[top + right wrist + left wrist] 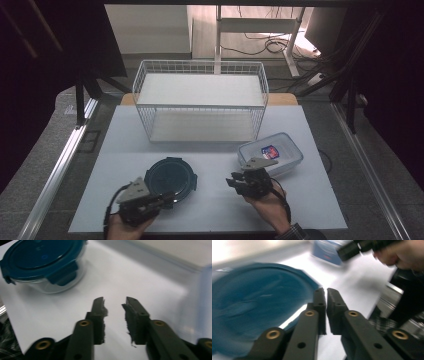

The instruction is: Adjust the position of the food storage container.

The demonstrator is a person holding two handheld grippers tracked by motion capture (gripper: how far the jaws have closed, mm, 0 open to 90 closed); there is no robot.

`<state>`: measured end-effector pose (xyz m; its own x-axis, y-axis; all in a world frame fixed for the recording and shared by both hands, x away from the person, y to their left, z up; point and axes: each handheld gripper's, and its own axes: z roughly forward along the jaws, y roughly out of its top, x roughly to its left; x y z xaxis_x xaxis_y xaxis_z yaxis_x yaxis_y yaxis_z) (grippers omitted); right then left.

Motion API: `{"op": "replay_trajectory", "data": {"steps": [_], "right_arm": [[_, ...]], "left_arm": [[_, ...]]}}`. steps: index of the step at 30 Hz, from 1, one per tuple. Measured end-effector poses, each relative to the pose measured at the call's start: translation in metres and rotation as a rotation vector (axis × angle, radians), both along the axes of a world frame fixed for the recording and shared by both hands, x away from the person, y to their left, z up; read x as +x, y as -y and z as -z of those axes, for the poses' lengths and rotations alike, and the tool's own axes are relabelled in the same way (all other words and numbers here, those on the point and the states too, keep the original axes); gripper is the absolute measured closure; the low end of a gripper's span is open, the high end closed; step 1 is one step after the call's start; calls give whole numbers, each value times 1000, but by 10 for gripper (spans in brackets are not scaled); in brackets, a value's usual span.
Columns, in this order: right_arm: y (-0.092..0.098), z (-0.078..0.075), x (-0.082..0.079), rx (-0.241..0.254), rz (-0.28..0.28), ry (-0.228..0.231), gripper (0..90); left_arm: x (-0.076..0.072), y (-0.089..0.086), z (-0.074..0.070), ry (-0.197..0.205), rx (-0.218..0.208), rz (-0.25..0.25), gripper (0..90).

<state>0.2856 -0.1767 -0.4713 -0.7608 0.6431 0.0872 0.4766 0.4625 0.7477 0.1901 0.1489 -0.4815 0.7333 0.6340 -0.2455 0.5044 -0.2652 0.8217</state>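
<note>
While the round blue-lidded container sits on the worktop at seven o'clock and the clear rectangular box at four, neither is gripped and the wire basket holds nothing, the left tool being shut empty, the right tool parted.

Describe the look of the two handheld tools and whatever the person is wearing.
Both tools, left tool and right tool, are black with two long jaws carrying brass-coloured inserts, and each has a grey three-cornered plate on top. A black cable trails from each. The right tool's pads look ragged. A dark checked cuff shows at the right wrist.
</note>
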Motion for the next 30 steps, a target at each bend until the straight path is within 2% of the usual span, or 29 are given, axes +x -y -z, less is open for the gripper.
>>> {"op": "replay_trajectory", "data": {"steps": [1, 2, 3, 4, 5, 6, 7, 8, 9, 12, 15, 17, 18, 20, 22, 23, 24, 26, 28, 29, 30], "right_arm": [[9, -2, 0, -2, 24, 19, 608], [9, -2, 0, -2, 24, 19, 608], [16, -3, 1, -1, 49, 31, 578], [16, -3, 1, -1, 49, 31, 578], [22, -4, 2, 7, 67, 35, 559], [24, -4, 2, 10, 71, 35, 554], [26, -5, 3, 11, 76, 37, 550], [26, -5, 3, 11, 76, 37, 550], [29, -5, 3, 10, 81, 37, 545], [31, -5, 4, 14, 86, 35, 544], [33, -5, 4, 10, 90, 40, 538], [34, -5, 4, 8, 92, 41, 537], [35, -5, 4, 10, 94, 39, 536], [37, -5, 5, 12, 99, 36, 531], [38, -5, 6, 14, 99, 36, 528], [39, -6, 7, 19, 105, 36, 522], [39, -6, 7, 19, 105, 36, 522], [40, -7, 8, 22, 108, 36, 515], [41, -7, 9, 20, 111, 36, 511], [42, -8, 8, 17, 111, 42, 508], [42, -8, 8, 17, 111, 42, 508]], "left_arm": [[2, 9, 4, -22, -4, 21, 899], [3, 18, 8, -32, 11, 27, 899], [7, 32, 15, -40, 69, 16, 900], [7, 32, 15, -40, 69, 16, 900], [10, 39, 19, -38, 130, -24, 900], [12, 39, 22, -47, 151, -51, 900], [15, 36, 24, -70, 125, -43, 900], [15, 36, 24, -70, 125, -43, 900], [17, 34, 25, -98, 99, -36, 900], [16, 35, 24, -69, 139, -67, 900], [25, 16, 27, -95, 108, -106, 900], [28, 10, 27, -98, 107, -121, 900], [33, -1, 28, -98, 109, -161, 900], [38, -6, 28, -109, 101, -178, 900], [38, -3, 26, -97, 109, -176, 900], [39, 8, 19, -77, 97, -147, 900], [39, 8, 19, -77, 97, -147, 900], [45, 28, 8, -27, 144, -130, 900], [55, 42, 2, -12, 195, -146, 900], [69, 50, 1, -7, 253, -181, 900], [69, 50, 1, -7, 253, -181, 900]]}}
